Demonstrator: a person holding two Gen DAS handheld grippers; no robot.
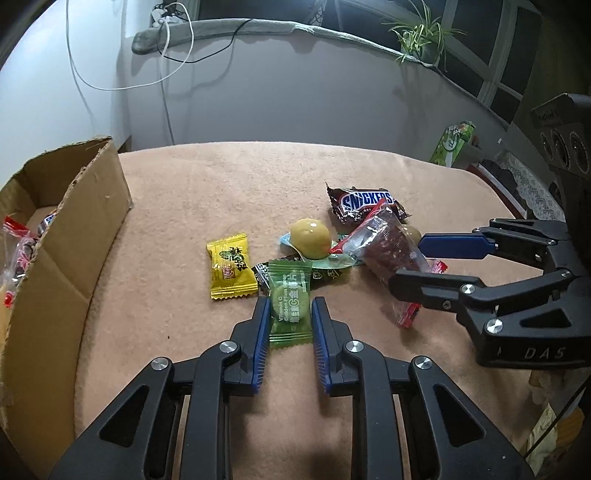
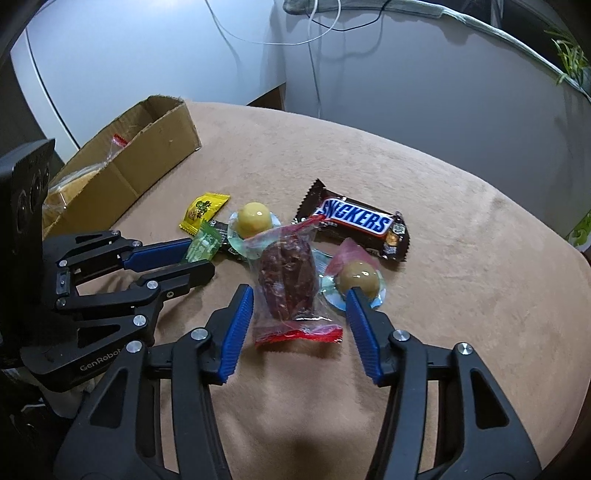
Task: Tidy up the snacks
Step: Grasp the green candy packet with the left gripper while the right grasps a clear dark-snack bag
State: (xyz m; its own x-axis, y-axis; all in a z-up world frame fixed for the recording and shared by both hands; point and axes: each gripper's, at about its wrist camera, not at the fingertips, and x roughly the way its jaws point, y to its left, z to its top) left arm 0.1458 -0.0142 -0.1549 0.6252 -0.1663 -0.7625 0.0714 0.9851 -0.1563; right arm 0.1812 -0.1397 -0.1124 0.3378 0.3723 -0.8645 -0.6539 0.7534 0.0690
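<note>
Loose snacks lie on a peach-covered table (image 1: 207, 192). My left gripper (image 1: 291, 302) is shut on a green candy packet (image 1: 290, 308), a blue pad against each side; the right wrist view shows that packet (image 2: 203, 243) between the left gripper's (image 2: 201, 256) fingers. My right gripper (image 2: 299, 291) stands open astride a clear red-edged bag of dark dried fruit (image 2: 288, 280), small gaps at both pads. Its right fingertip overlaps a yellow jelly cup (image 2: 360, 277). Nearby lie a Snickers bar (image 2: 354, 221), another jelly cup (image 2: 254, 218) and a yellow packet (image 2: 203, 212).
An open cardboard box (image 1: 74, 229) holding several wrapped snacks stands at the table's left, its near wall facing the pile. A dark packet (image 1: 260, 273) lies partly under the green one. A wall with hanging cables and a windowsill plant (image 1: 421, 33) lie beyond the far edge.
</note>
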